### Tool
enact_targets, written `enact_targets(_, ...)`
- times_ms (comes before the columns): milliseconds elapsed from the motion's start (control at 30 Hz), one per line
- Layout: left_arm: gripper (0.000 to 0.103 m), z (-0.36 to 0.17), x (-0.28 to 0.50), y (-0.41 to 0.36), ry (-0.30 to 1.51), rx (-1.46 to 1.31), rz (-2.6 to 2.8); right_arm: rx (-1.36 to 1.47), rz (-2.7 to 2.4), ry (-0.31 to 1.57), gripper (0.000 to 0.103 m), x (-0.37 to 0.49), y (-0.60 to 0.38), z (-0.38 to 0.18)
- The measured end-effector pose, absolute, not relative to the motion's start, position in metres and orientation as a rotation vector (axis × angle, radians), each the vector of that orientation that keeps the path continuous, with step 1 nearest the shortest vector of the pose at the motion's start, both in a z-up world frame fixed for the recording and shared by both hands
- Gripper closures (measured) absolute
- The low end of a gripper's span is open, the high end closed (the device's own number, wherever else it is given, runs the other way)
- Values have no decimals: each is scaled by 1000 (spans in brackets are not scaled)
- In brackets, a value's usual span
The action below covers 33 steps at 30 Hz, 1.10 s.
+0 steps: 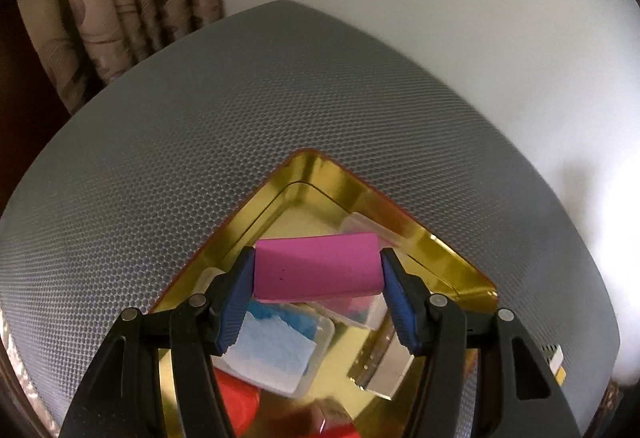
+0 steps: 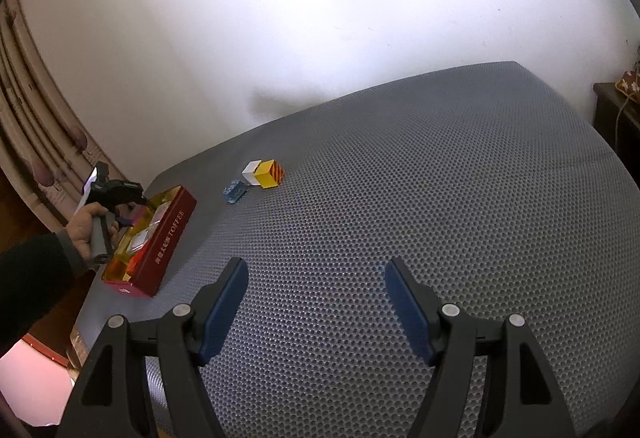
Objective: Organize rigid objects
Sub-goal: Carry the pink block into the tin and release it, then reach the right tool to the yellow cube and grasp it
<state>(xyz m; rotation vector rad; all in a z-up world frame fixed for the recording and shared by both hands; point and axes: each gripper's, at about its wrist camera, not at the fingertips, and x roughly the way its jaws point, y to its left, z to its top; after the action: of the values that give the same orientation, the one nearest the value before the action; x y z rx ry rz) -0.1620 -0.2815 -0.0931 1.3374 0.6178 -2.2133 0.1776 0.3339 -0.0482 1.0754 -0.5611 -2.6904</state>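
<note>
Looking across a grey mat (image 2: 400,197) with a honeycomb dimple pattern that covers the whole work surface; white wall (image 2: 280,17) behind it, folded beige curtain (image 1: 120,9) at the far left.

On the mat's left edge I see the red tin (image 2: 168,238), "TOFFEE" lettered along its side, gold inside. From the left wrist camera its gold rim (image 1: 340,173) fills the lower middle of the view. Lying in it: a clear plastic case (image 1: 280,354) with pale blue paper inside, a red piece (image 1: 236,402) at the bottom, a metallic block (image 1: 384,366) to the right — other clear pieces further back, too blurred for me to name.

My left gripper (image 1: 318,270) is clamped on a pink block (image 1: 316,266), pads pressed against both its ends, held above the tin's contents. In the right wrist view a hand (image 2: 86,226) grips that tool over the tin.

My right gripper (image 2: 316,278) stands wide apart with nothing between the fingers, only bare mat beneath.

Further out on the mat, well apart from the tin: a yellow cube (image 2: 270,173) with red stripes on one face, a white cube (image 2: 252,171) touching it, a small blue transparent piece (image 2: 235,191) just beside.
</note>
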Motion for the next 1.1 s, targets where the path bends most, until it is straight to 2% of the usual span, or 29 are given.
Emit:
enact_targets(67,38,-95,-163,-283,597,1316,-2198,1077,-2691,-567,30,177,335,-49)
enact_targets(100,21,-94,-162,-285,599,1305,-2192,1081,-2690,-569,30,178,337,-49)
enact_targets(133,13,-93,-160,-286,638,1292,-2213,1086,-2688,-570,30,178,339,-49)
enact_targets(300,12,-76,-146,-281,621,1236,-2277,1098,-2681,-557,30,178,338,-51)
enact_targets(400,6,-52,-126,-273,627,1191,-2394,1109,-2687,-527,30,178,335,-55)
enact_targets(467,1,-31,-109,-256,536,1153,-2522,1140,-2689,-515,30,176,333,-61)
enact_targets(600,1,1,-65,-219,247,1066,-2723,1183,-2685,-502,30,169,323,-74)
enact_targets(800,1,-8,2,-166,33,1056,-2901,1233,-2665,-399,30,134,276,-81)
enact_targets(933,1,-21,42,-147,11,1040,-2953,1185,-2727,-272,30,90,229,-69)
enact_targets(1100,1,-35,71,-150,127,1068,-2975,1238,-2748,-202,30,12,184,-72)
